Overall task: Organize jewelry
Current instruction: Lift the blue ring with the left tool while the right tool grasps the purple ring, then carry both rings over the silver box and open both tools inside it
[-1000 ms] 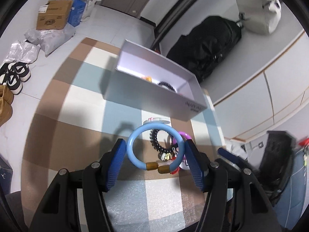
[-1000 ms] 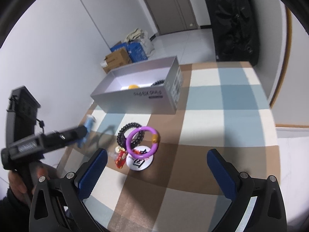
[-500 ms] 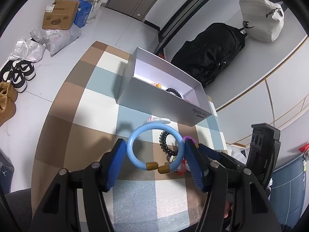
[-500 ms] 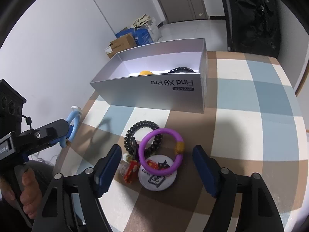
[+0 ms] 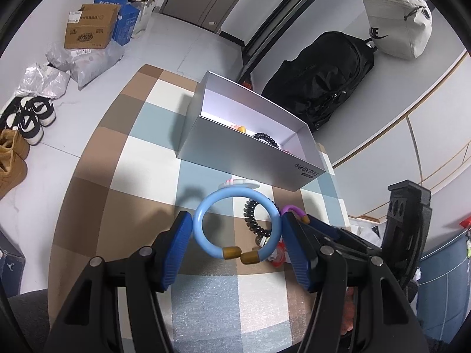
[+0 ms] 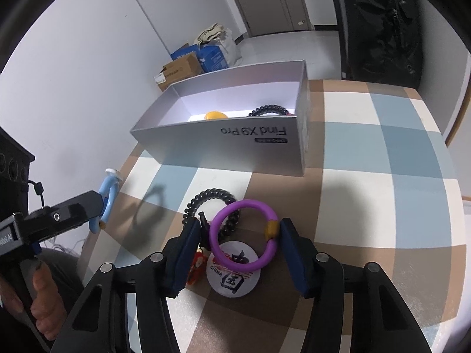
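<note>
My left gripper (image 5: 237, 232) is shut on a light blue bracelet (image 5: 203, 236) with gold end caps, held above the checked tablecloth (image 5: 141, 158); it also shows in the right wrist view (image 6: 106, 198). My right gripper (image 6: 240, 242) is open, its blue pads on either side of a purple bracelet (image 6: 244, 236) that lies on a white round badge (image 6: 232, 276), close to both sides. A black coil band (image 6: 206, 198) and a small red charm (image 6: 197, 261) lie beside it. The open grey box (image 6: 235, 141) holds an orange piece (image 6: 215, 115) and another black coil (image 6: 268, 109).
A black backpack (image 5: 326, 79) and a white bag (image 5: 397, 32) stand behind the table. Cardboard boxes (image 5: 88, 31), plastic bags and shoes (image 5: 26, 117) are on the floor to the left. A hand (image 6: 44, 303) holds the left gripper's handle.
My right gripper has come down and forward and narrowed around the purple bracelet. My left gripper has risen with the blue bracelet still in it.
</note>
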A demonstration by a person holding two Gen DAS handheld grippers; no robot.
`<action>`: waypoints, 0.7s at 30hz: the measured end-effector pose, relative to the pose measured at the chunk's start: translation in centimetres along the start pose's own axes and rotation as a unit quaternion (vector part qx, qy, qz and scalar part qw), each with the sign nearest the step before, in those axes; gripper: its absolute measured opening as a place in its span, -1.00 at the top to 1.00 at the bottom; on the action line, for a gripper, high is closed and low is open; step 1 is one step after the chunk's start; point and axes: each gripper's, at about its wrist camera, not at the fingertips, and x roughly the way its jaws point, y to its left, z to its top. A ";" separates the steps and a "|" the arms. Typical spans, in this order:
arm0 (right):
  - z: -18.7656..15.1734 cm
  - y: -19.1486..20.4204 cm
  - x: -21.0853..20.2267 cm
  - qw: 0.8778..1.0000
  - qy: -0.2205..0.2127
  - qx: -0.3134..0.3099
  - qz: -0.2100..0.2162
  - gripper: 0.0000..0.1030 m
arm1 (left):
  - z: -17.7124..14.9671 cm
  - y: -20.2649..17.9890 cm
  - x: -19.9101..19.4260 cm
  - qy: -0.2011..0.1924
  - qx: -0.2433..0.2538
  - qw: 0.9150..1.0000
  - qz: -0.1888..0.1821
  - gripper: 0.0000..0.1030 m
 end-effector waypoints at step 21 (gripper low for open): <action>1.3 -0.7 -5.6 0.997 -0.064 0.013 0.031 -0.04 | 1.7 -3.7 -1.2 -0.064 0.043 0.996 0.035 -0.12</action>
